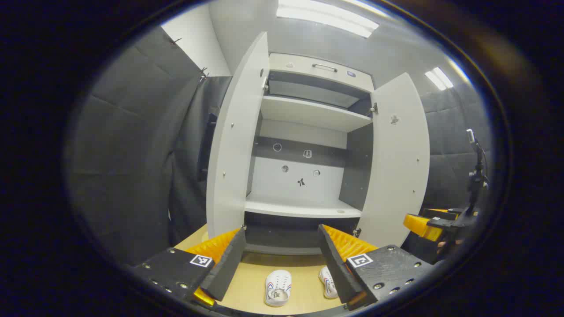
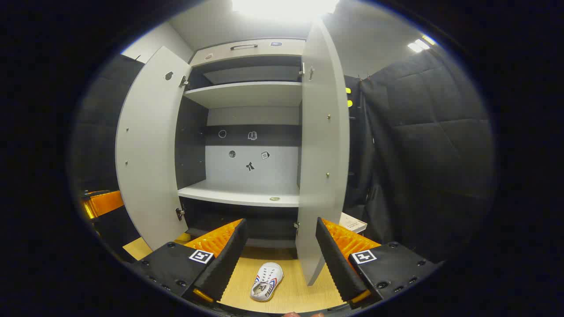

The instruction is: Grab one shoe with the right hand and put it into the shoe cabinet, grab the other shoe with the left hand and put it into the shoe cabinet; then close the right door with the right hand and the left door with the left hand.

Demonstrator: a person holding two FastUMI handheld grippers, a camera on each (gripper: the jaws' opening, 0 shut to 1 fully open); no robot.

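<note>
While over shoes: fingers wide, empty

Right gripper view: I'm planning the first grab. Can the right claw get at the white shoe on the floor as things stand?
Probably yes. The right claw is open, and the white shoe lies on bare wooden floor between its fingers, uncovered. The open right door stands beside it, not over it.

Left black-and-orange two-finger gripper is holding its fingers wide apart, empty; right black-and-orange two-finger gripper is doing likewise.
</note>
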